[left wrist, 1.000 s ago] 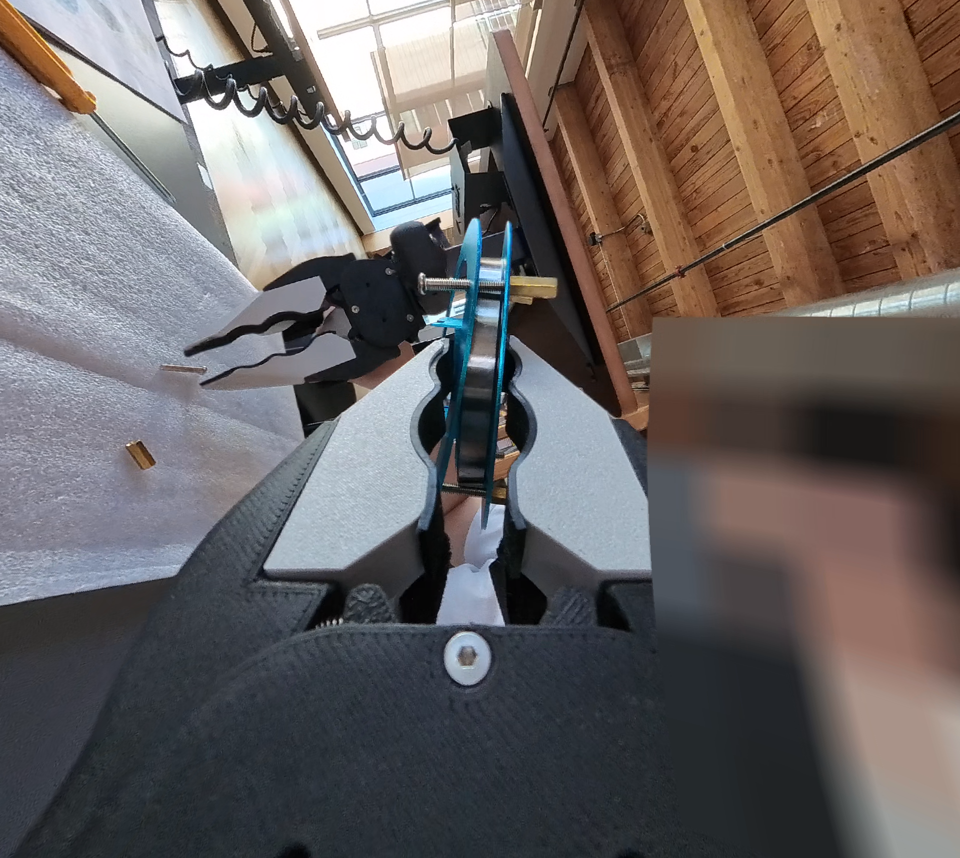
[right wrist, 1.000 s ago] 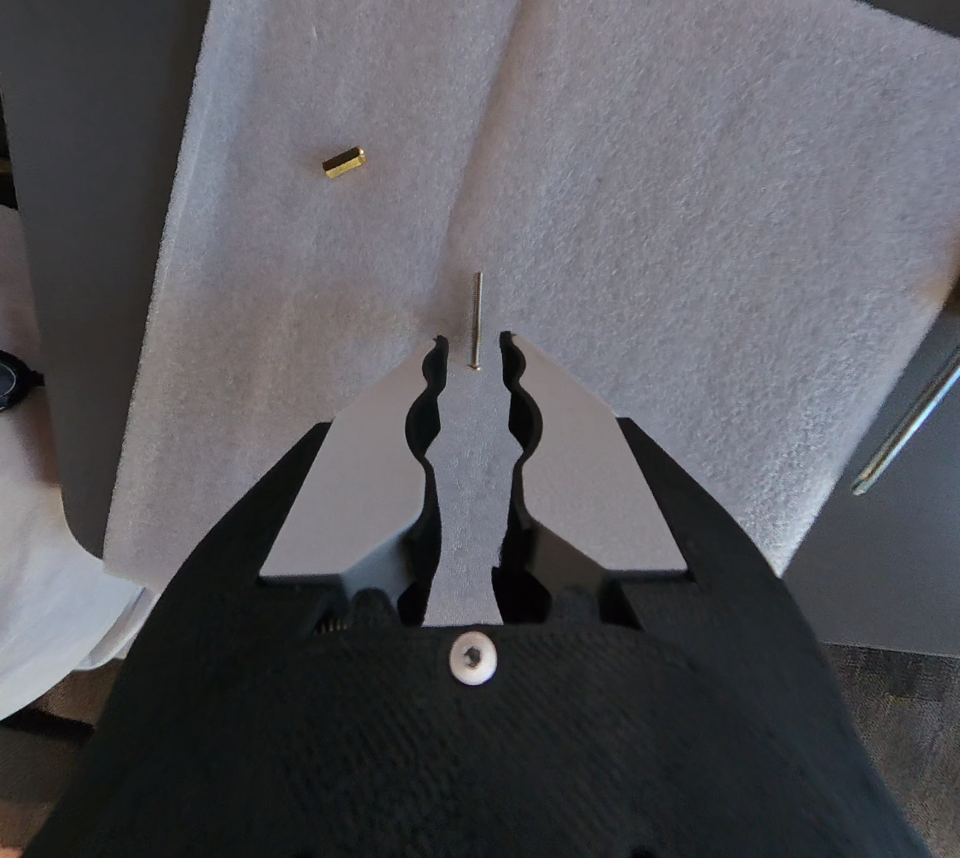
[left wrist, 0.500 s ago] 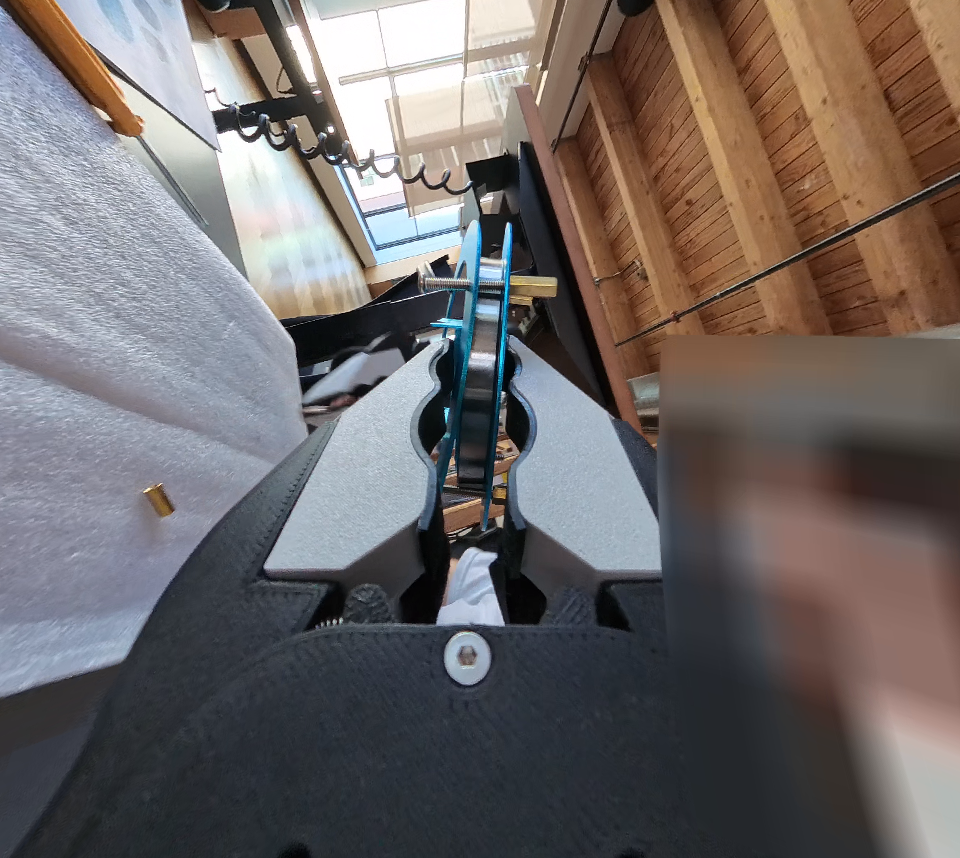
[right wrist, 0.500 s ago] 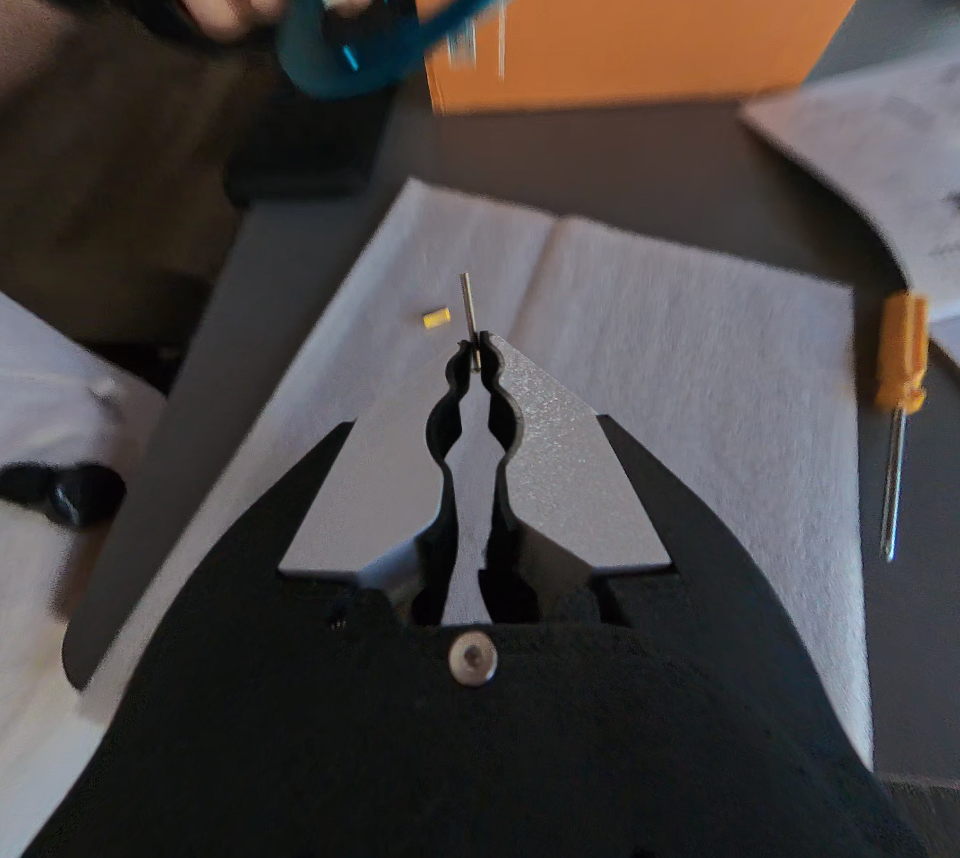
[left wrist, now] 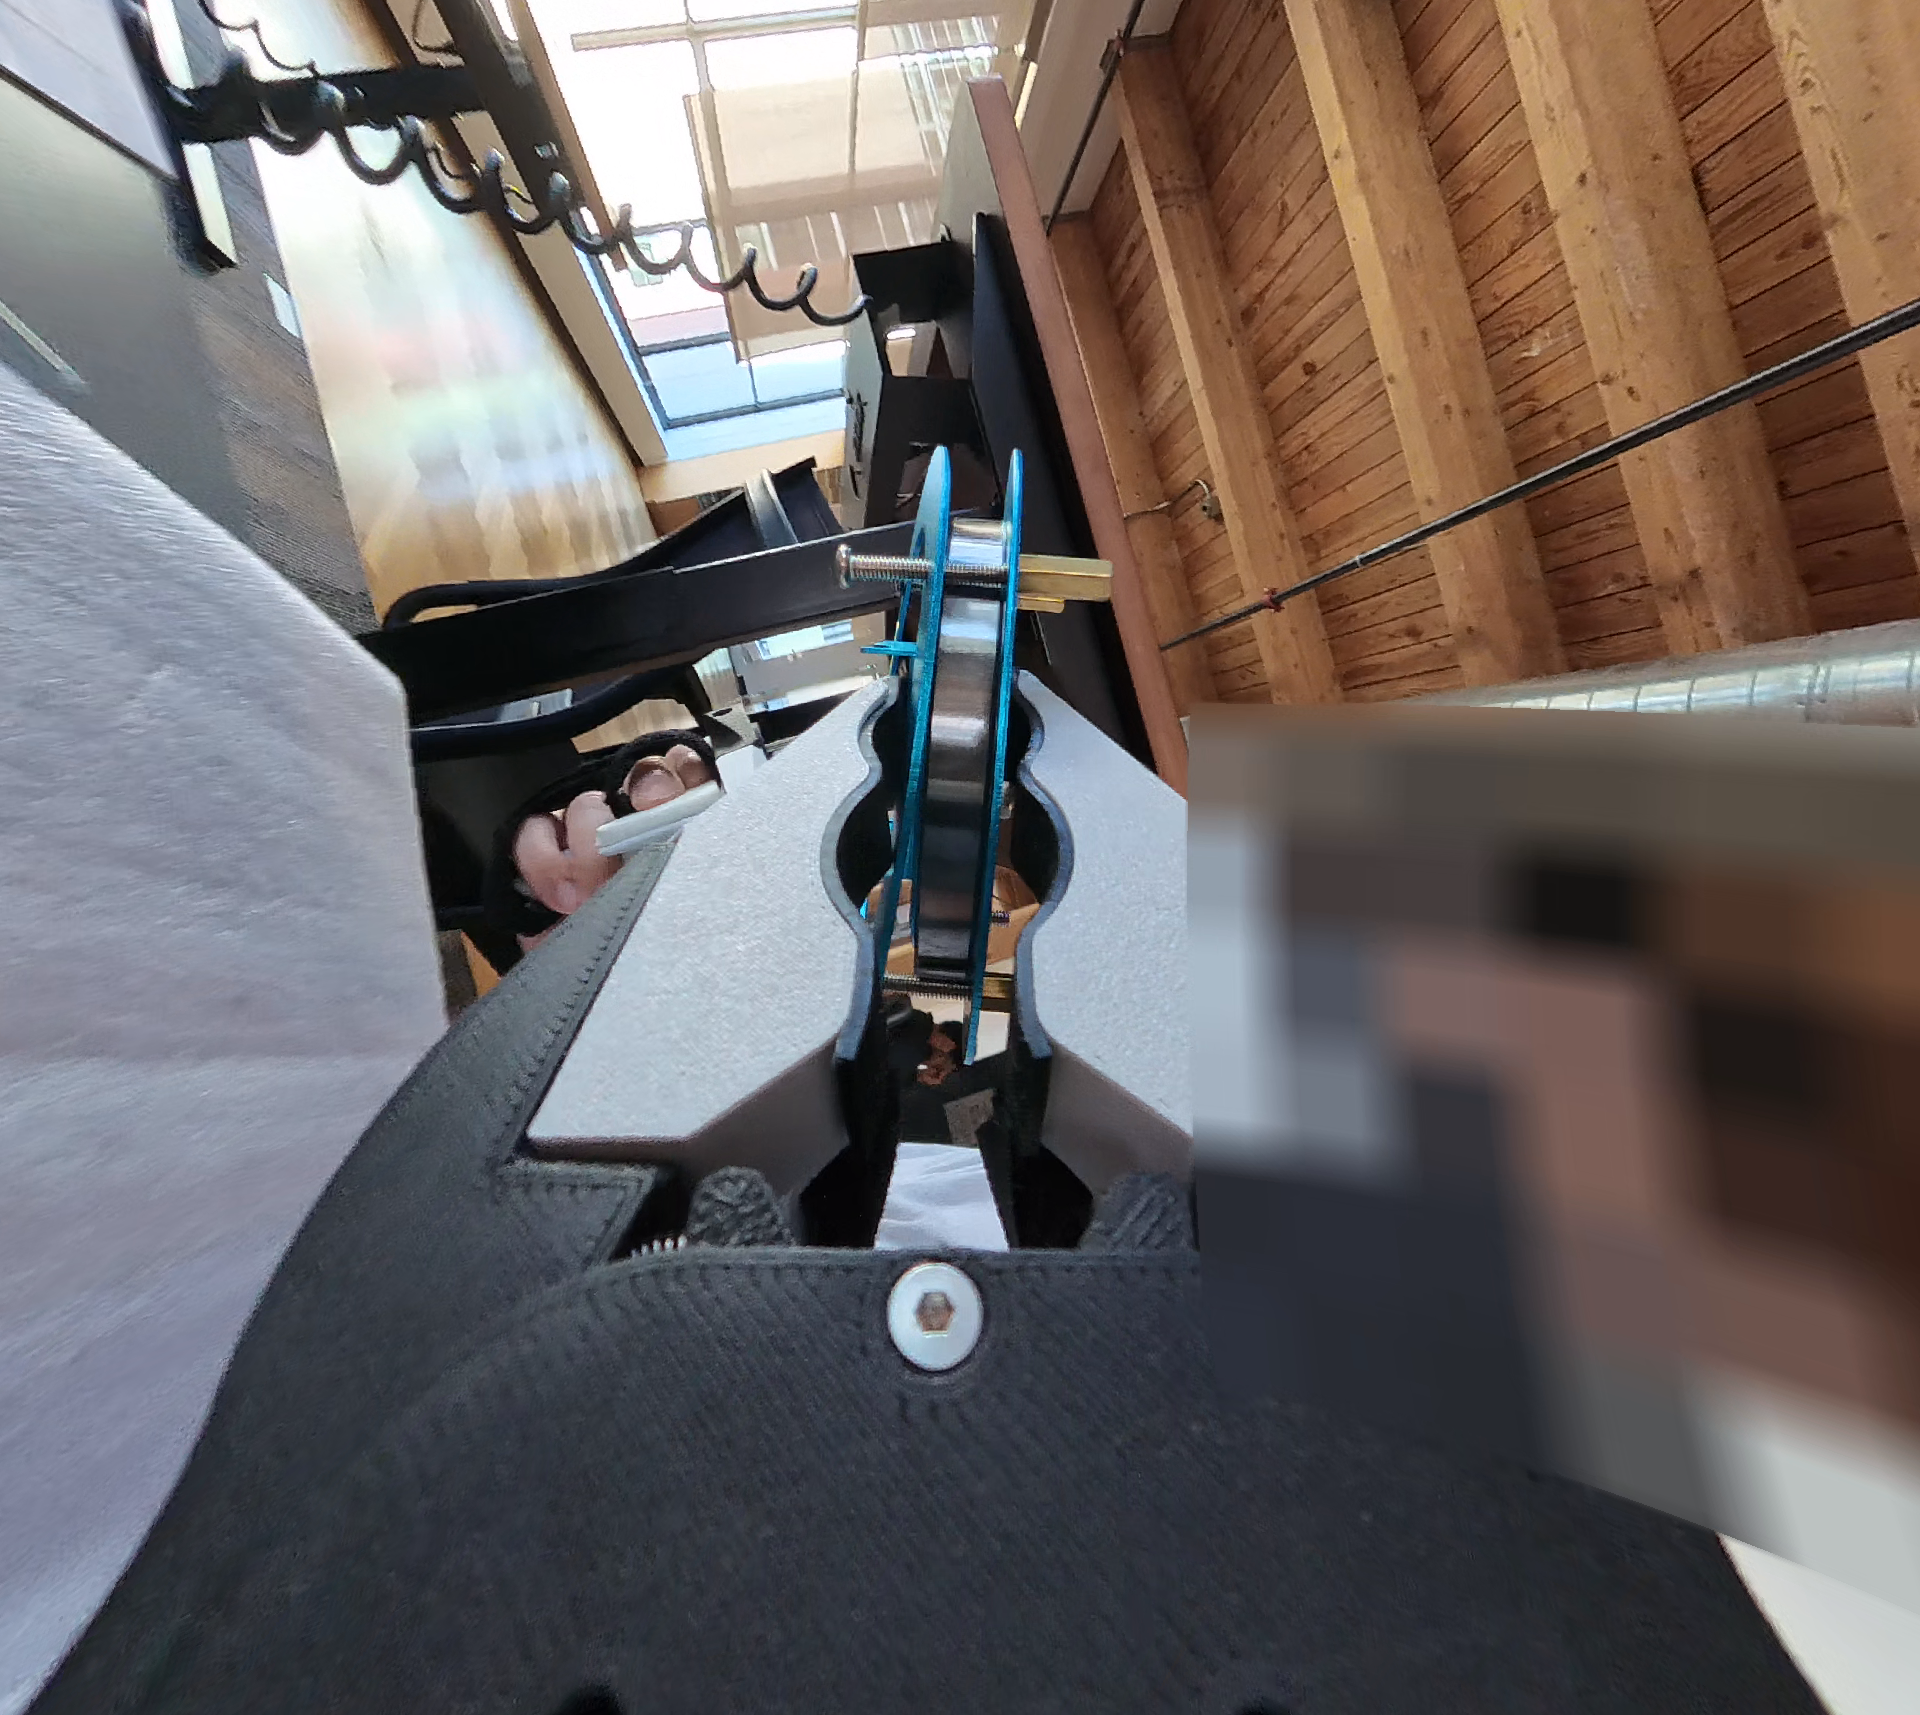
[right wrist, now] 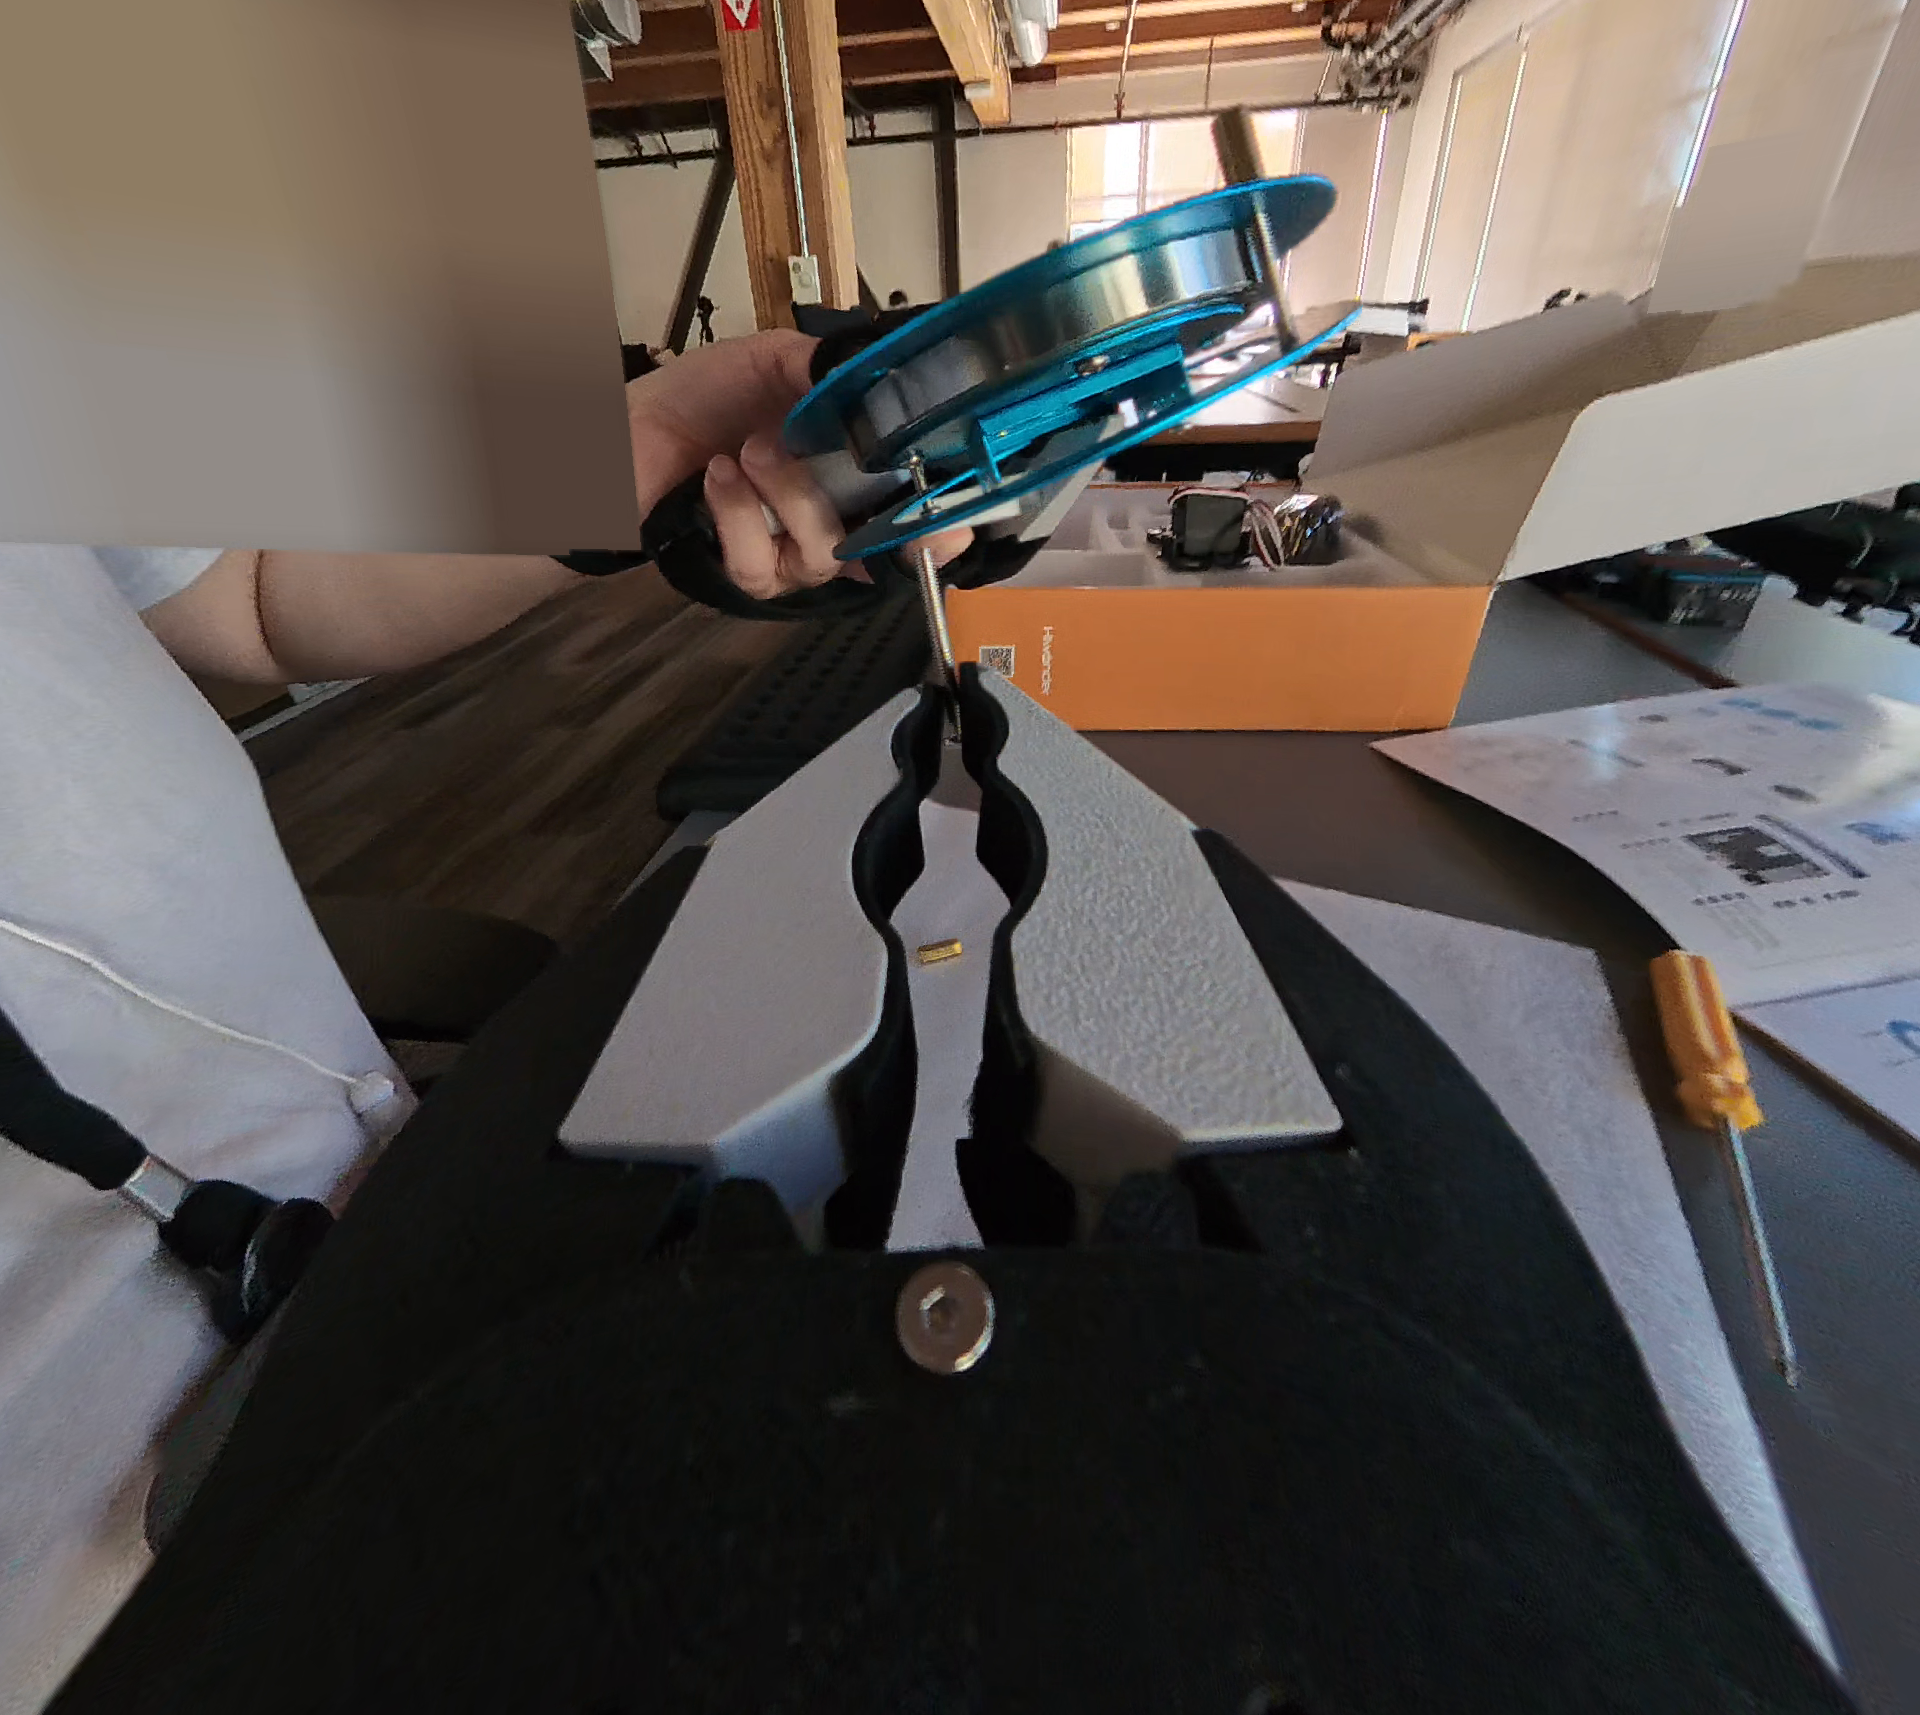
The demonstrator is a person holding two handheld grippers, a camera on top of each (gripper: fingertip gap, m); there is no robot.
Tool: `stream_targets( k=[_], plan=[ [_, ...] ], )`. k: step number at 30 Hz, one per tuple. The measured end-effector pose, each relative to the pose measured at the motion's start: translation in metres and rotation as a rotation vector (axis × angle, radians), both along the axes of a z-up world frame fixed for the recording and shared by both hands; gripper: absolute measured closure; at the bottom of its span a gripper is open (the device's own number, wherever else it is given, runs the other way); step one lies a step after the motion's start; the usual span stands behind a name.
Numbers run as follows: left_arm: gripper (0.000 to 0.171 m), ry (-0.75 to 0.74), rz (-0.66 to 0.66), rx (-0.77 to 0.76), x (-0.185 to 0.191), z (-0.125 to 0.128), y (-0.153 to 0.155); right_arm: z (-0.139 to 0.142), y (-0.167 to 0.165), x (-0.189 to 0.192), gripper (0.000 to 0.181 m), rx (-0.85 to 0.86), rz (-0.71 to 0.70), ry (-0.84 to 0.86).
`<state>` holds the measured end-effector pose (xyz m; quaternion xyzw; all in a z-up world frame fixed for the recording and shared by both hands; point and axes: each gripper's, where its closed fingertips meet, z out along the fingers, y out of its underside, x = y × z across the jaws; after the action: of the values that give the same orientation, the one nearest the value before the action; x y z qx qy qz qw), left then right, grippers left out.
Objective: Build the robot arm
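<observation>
Two tongs are gripping: your left tongs [left wrist: 951, 844] are clamping the blue disc assembly [right wrist: 1060, 356] aloft, your right tongs [right wrist: 956, 709] are pinching the long screw [right wrist: 938, 616] beneath it; tilting risks dropping it.

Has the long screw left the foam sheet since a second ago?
Yes. The long screw has gone up off the white foam sheet, pinched in the right tongs, its tip at the blue disc assembly.

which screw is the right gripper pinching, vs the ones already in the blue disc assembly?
The long loose screw, shut between the right gripper fingertips, pointing up under the blue disc assembly. The other screws already pass through the discs.
</observation>
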<state>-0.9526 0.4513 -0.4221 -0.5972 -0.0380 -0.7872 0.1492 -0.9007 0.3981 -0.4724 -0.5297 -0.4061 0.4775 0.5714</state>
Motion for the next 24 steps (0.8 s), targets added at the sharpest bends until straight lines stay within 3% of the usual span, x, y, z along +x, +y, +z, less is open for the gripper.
stream_targets(
  k=[11,24],
  plan=[
    [0.156,-0.022,-0.08,-0.024,0.044,0.009,-0.005,0.025,-0.007,0.032,0.18,0.119,-0.013,0.122],
    [0.156,-0.108,-0.075,-0.061,0.055,0.003,-0.009,0.043,-0.014,0.035,0.18,0.234,-0.014,0.133]
  ],
)
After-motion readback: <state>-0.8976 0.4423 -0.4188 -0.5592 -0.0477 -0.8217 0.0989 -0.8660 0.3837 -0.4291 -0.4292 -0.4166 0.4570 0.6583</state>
